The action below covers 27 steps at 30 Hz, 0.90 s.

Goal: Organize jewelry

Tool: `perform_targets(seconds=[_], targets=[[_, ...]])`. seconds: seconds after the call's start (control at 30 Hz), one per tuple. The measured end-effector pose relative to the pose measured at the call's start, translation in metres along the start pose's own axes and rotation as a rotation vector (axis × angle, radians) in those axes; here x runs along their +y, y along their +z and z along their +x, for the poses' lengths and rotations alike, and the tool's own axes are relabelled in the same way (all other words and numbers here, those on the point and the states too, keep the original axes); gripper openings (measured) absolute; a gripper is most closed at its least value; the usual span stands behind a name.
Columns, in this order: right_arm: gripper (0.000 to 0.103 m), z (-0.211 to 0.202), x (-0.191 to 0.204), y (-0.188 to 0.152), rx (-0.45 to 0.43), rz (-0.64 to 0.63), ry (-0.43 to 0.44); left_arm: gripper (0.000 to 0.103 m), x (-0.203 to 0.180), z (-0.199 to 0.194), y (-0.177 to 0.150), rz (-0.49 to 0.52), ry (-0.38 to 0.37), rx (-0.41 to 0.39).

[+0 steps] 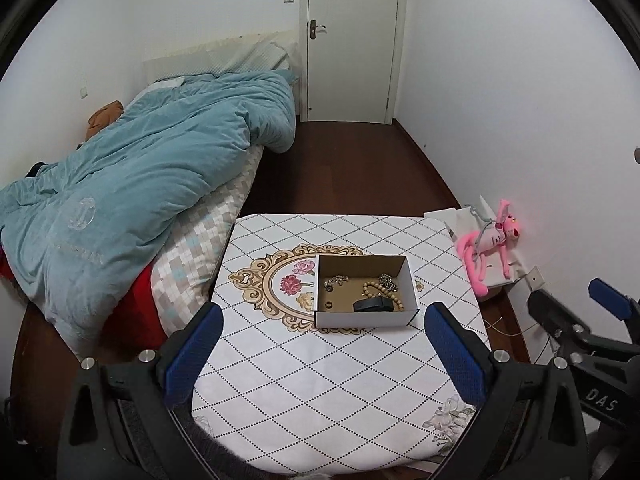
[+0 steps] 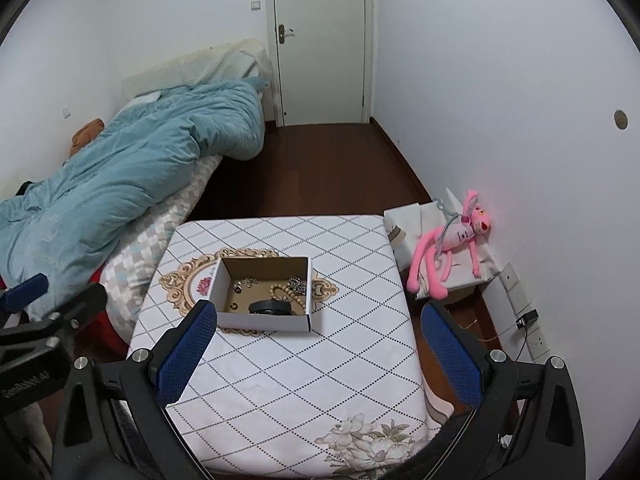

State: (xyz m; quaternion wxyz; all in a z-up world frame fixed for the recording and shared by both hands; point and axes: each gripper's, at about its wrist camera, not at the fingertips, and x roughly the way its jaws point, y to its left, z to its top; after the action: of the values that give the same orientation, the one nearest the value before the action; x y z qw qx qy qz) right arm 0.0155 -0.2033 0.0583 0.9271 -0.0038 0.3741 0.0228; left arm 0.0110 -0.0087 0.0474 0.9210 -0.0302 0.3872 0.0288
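box of jewelry | ahead of both grippers' spread fingers

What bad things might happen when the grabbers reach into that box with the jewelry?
The chain and the bead bracelet lie touching, so lifting one might drag the other. The little ring may slip from wide fingers. The open cardboard box looks light and might slide on the tablecloth.
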Motion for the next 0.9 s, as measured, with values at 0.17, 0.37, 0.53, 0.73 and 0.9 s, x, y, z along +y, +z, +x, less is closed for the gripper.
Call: perform_targets(seconds=[0.17,0.37,0.53,0.73,0.9], targets=[[0.103,-0.002,-0.001,0.008,-0.002,0.003,-0.004,0.103,0.002,0.009,0.004,-0.011,0.021,0.027],[0.103,0.019,-0.004,0.021,0.029,0.004,-0.018,0.103,0.001,0.032,0.012,-0.009,0.047,0.069],[0.103,0.05,-0.005,0.03,0.07,0.002,-0.021,0.103,-0.002,0.051,0.019,-0.005,0.047,0.115],[0.103,0.074,0.0,0.034,0.105,-0.01,-0.019,0.103,-0.002,0.068,0.022,-0.013,0.049,0.152],[0.103,0.084,0.004,0.036,0.131,-0.023,-0.012,0.103,-0.001,0.075,0.022,-0.016,0.051,0.172]])
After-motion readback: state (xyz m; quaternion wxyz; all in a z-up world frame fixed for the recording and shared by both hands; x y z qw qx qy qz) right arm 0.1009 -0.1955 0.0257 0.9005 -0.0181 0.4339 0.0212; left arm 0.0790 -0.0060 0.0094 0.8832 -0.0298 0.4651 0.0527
